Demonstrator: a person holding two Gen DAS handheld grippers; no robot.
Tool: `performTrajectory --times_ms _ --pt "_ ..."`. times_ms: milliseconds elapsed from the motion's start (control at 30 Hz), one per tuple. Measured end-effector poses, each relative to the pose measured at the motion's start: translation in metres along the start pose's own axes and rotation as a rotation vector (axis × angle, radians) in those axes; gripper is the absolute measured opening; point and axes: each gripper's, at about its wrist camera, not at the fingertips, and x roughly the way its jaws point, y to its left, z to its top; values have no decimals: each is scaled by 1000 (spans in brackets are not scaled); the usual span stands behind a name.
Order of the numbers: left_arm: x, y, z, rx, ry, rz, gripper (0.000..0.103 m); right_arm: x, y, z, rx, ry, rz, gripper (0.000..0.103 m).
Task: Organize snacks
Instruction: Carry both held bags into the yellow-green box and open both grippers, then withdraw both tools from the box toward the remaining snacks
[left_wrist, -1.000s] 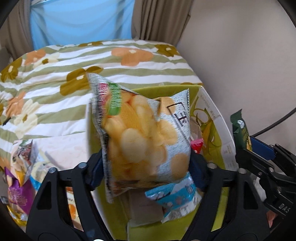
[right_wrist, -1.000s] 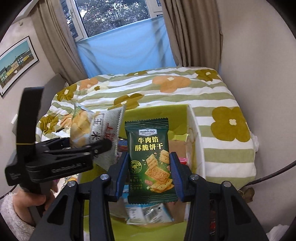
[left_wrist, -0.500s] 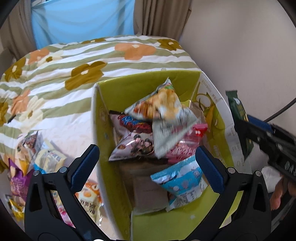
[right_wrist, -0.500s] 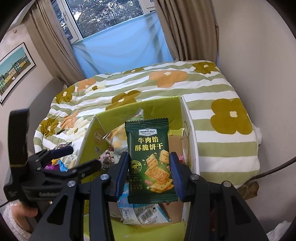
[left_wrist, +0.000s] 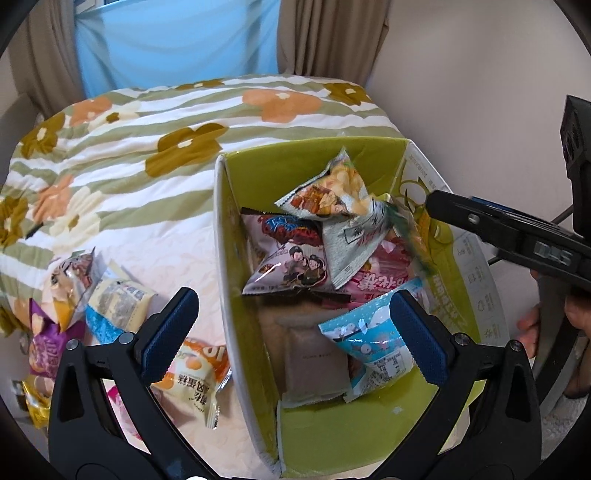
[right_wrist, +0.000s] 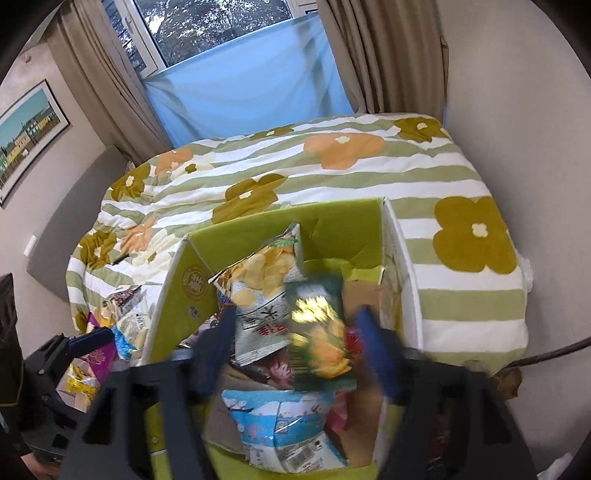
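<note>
Snacks mostly sit in the green box on the flowered bedspread: the chip bag tops the pile, and a blurred green cracker packet hangs loose between the right gripper fingers, whose jaws are opening above the box. Left of the box lie the loose packets, their long sides flat on the bedspread. The left gripper, spread wide and empty straddling the box's left wall, is judged the nearer hand for them.
</note>
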Motion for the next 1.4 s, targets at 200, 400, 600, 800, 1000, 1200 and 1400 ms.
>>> performTrajectory --times_ms 200,400,600,800,1000,1200,1400 --pt "-5 2 -11 -15 -7 12 102 -16 1 -16 -18 -28 32 103" --pt "-18 1 -17 -23 -33 15 103 -29 0 -23 -31 -35 29 103" --pt "-48 7 -23 -46 -71 40 103 -50 13 -25 -84 -47 36 103" --pt "-81 22 -37 -53 -94 106 103 -79 32 -32 -157 -78 72 103" --pt "-116 61 -67 -96 -138 149 103 -88 72 -53 -206 -84 109 103" --pt "-153 123 -95 -152 -171 145 103 -93 128 -70 -237 -147 100 103" --pt "-176 190 -122 -160 -155 182 103 -81 188 -88 -209 -144 101 103"
